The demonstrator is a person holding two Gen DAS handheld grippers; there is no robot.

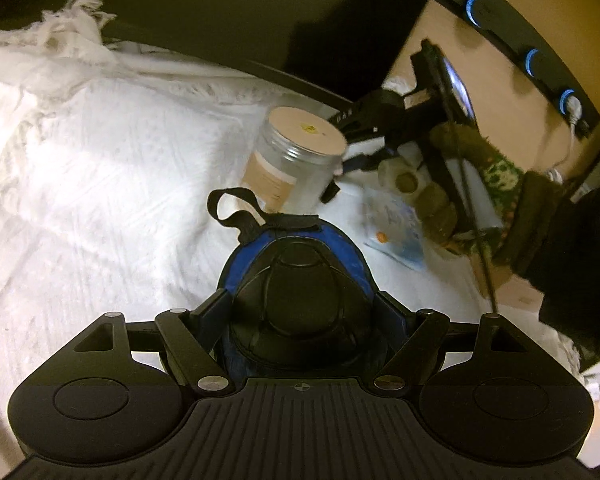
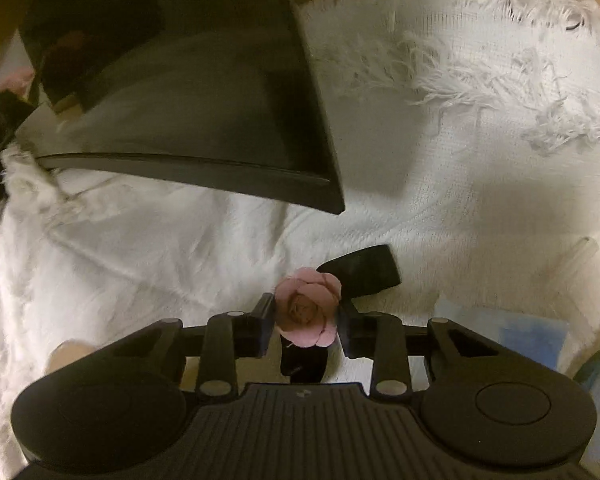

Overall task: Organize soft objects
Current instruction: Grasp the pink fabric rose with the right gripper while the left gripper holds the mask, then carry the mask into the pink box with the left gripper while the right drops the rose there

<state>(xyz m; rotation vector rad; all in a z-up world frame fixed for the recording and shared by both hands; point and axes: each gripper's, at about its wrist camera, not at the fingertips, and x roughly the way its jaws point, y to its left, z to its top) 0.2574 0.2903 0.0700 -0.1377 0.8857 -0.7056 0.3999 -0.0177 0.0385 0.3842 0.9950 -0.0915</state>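
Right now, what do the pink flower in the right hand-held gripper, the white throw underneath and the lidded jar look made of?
Pink flower: matte felt or stiff fabric, judging by its flat layered petals with cut edges.
White throw: soft woven textile, seemingly cotton; open weave and frayed fringe.
Jar: clear glossy plastic or glass, too blurred to tell; flat matte tan lid, paper-like label.

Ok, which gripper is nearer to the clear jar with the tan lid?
Right. The right gripper is beside the clear jar, one fingertip just off its side; the left gripper, shut on a blue-and-black pad, sits below the jar.
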